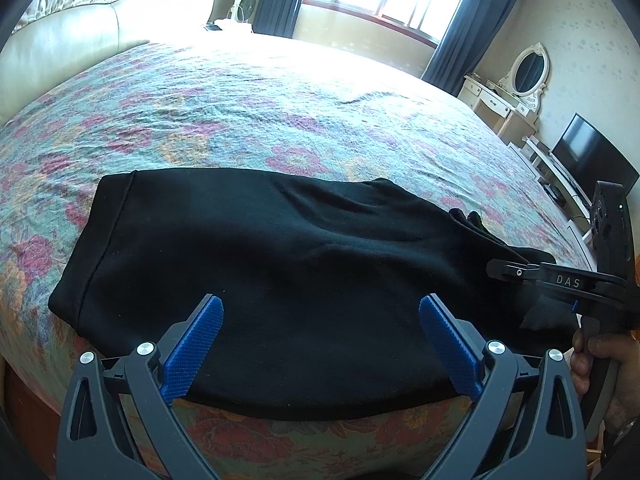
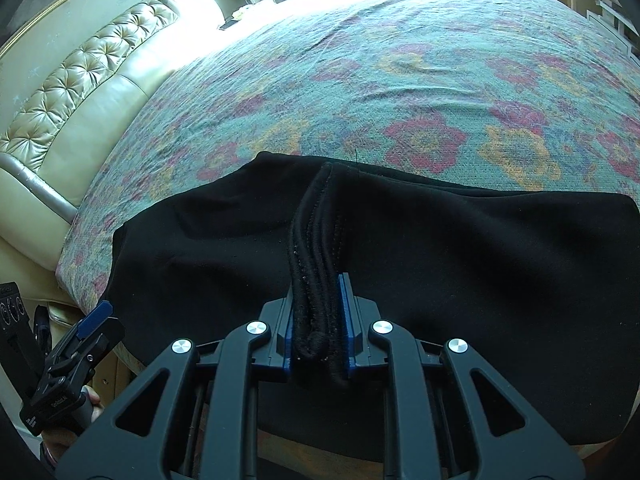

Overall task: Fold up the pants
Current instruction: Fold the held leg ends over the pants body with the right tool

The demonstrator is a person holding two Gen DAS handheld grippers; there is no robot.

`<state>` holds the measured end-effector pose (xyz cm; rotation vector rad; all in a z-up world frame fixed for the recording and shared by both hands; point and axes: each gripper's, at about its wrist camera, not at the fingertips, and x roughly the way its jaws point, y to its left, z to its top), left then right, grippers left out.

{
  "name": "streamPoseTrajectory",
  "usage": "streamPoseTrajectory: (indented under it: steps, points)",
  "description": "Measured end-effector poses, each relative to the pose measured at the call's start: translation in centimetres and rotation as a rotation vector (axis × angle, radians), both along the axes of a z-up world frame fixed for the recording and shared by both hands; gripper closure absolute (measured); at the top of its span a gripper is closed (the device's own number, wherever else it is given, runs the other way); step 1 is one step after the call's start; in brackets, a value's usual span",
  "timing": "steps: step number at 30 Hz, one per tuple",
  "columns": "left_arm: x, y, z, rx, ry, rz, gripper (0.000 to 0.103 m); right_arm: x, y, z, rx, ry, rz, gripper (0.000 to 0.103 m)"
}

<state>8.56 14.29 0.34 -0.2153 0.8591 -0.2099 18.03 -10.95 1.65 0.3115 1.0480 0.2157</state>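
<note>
Black knit pants (image 1: 256, 272) lie flat near the edge of the bed, on the floral teal-and-pink bedspread (image 1: 248, 96), already doubled into a broad panel. In the left wrist view the hemmed band sits at 9 o'clock and the bunched end trails off toward 3 o'clock.

Our right gripper (image 2: 317, 312) has its blue pads clenched on a thick stack of ribbed edges, several layers gathered together. Our left gripper (image 1: 320, 344) hovers low over the near edge with its jaws spread wide, holding nothing.

We judge the step in hand is carrying the held end across toward the hemmed band. To do it well:
- keep the right grip tight, since a layer slipping out would spoil the fold;
- bring the left down at 6 o'clock to pin or pinch the near edge, so the panel does not drag;
- lift only enough to clear the cloth beneath, then lay edge onto edge.

Soft knit will sag and crease; the ripple near 1 o'clock wants smoothing.
</note>
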Motion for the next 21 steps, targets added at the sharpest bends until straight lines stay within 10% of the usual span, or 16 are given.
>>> streamPoseTrajectory:
  steps: [15,21]
  points:
    - [0.1,0.0,-0.5,0.007,0.011,-0.008,0.005,-1.3,2.7,-1.8,0.119,0.006,0.062,0.04]
    - [0.2,0.2,-0.7,0.009,0.017,-0.001,0.005,-3.7,0.9,0.2,0.228,-0.051,0.061,0.039]
